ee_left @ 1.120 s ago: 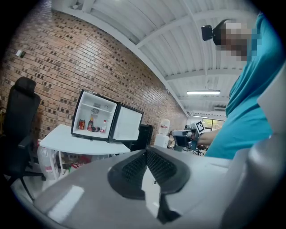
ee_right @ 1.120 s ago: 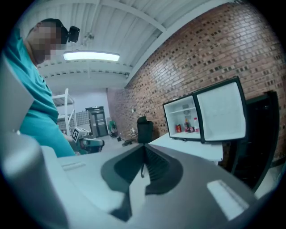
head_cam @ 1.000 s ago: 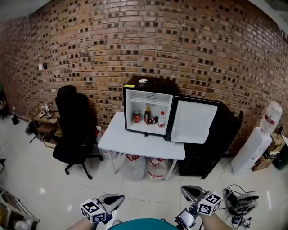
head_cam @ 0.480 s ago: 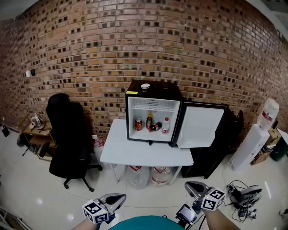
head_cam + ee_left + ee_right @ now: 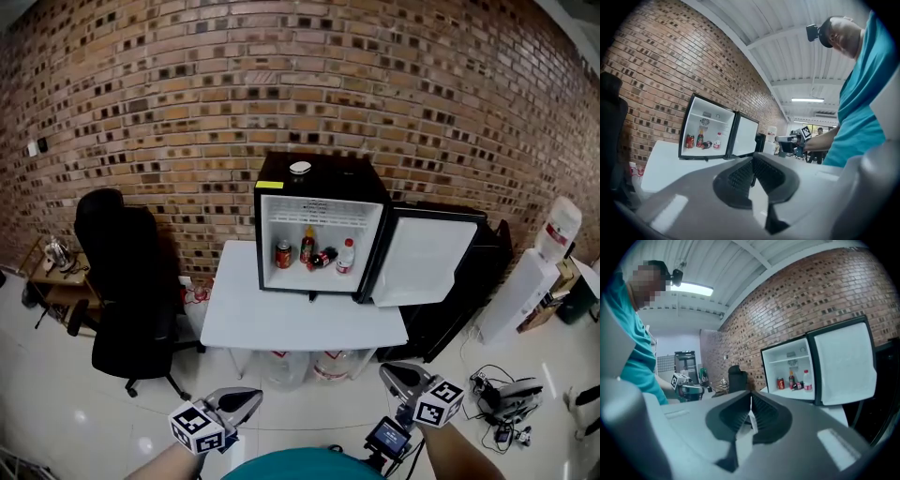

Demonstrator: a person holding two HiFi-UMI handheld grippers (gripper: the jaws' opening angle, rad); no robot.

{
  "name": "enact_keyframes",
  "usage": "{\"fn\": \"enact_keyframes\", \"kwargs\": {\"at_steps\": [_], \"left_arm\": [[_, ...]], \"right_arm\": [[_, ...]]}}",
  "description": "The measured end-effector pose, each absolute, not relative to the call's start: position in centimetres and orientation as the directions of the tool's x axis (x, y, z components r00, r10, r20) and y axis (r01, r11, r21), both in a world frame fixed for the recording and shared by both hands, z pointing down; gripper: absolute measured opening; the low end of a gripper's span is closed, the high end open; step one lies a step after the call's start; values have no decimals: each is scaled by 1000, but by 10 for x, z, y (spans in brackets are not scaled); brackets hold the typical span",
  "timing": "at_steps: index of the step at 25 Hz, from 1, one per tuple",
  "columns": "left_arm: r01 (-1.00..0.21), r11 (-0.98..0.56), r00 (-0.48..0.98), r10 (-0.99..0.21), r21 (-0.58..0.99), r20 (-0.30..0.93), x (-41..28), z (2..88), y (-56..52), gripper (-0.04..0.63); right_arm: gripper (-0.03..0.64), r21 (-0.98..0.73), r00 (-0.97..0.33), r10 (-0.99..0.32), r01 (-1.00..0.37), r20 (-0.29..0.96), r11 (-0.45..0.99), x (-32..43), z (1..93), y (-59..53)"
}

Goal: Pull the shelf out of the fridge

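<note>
Shelf (image 5: 323, 215) sits high inside the open fridge (image 5: 319, 178), well ahead of the 2 grippers. Left gripper (image 5: 248, 401) and right gripper (image 5: 387, 372) are both closed on nothing. Best to walk closer, open 1 gripper, then pinch the shelf's front edge squarely and level.

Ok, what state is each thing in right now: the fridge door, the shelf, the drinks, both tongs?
fridge door: swung wide open.
shelf: in place inside, not pulled out.
red can: upright.
brown bottle: upright.
dark bottle: lying on its side.
clear bottle: upright, cap on.
left tongs: shut, empty.
right tongs: shut, empty.
</note>
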State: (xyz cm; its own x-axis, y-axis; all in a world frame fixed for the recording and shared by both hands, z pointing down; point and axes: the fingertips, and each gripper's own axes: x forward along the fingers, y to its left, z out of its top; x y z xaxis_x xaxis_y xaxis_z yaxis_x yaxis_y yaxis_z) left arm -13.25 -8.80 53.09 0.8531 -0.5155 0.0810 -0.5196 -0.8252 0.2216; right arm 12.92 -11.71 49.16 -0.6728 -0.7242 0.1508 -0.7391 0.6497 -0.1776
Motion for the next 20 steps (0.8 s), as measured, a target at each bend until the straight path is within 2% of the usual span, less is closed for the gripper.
{"fn": "enact_keyframes", "kwargs": {"at_steps": [4, 14, 20], "left_arm": [[-536, -821, 844, -524, 196, 114, -108, 536, -117, 0], [-671, -724, 742, -653, 160, 151, -40, 532, -213, 0], [-678, -734, 728, -663, 42, 178, -15, 522, -262, 0]], "right_arm": [[6, -191, -694, -706, -719, 141, 669, 148, 499, -154], [10, -174, -782, -607, -624, 145, 762, 206, 498, -258], [11, -173, -791, -594, -611, 146, 772, 222, 496, -298]]}}
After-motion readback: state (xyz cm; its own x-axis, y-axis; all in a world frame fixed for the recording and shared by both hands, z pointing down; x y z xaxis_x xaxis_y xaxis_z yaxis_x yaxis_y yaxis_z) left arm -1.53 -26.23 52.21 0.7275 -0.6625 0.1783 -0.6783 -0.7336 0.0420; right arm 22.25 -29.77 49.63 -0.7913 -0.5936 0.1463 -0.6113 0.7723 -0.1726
